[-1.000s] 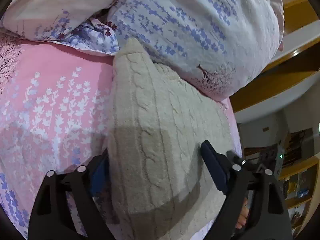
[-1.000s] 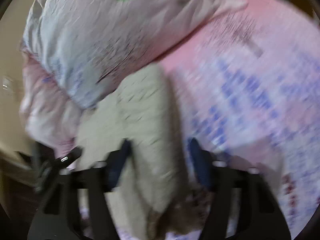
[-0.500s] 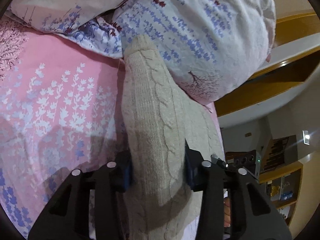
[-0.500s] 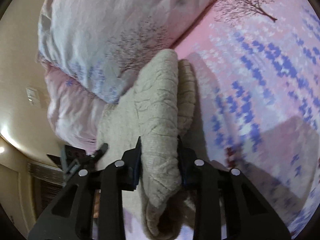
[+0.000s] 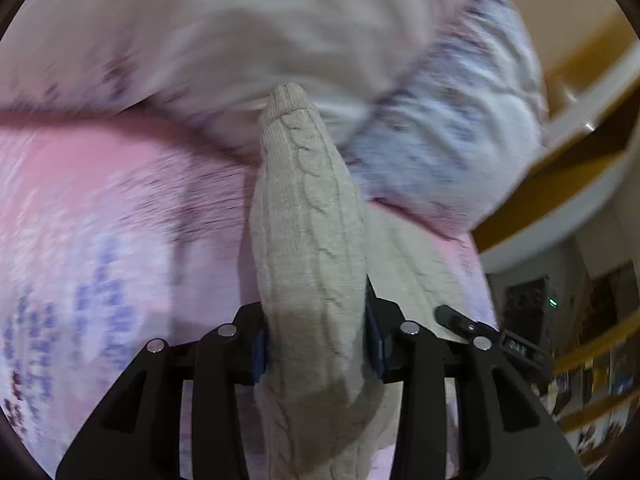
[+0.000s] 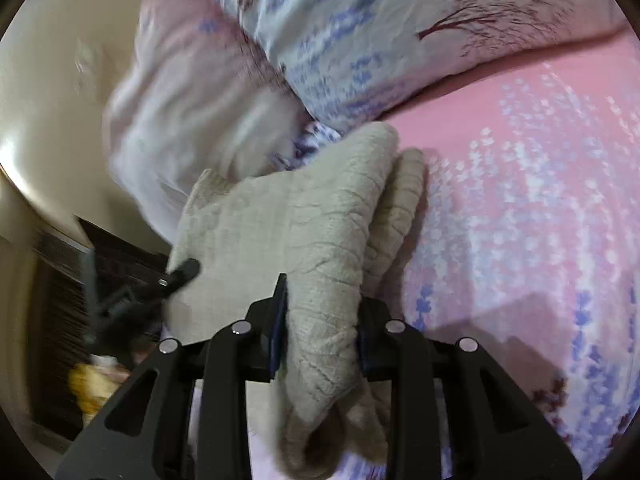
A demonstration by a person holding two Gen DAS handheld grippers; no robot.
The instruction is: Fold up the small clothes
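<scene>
Since a moment ago both my grips have raised the beige knit sweater [image 5: 308,248] higher off the pink floral bedsheet [image 6: 532,208]. My left gripper [image 5: 316,344] is clamped on one bunched fold, my right gripper [image 6: 320,332] on another. Its far end seems to touch the blurred floral pillow [image 5: 448,136] behind it.

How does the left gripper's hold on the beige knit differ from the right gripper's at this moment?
The left gripper clamps a rounded fold of the beige knit showing cable stitches. The right gripper clamps a flatter, creased layer, with a second layer lying beside it. Both are shut on the same garment above the pink bedsheet.
</scene>
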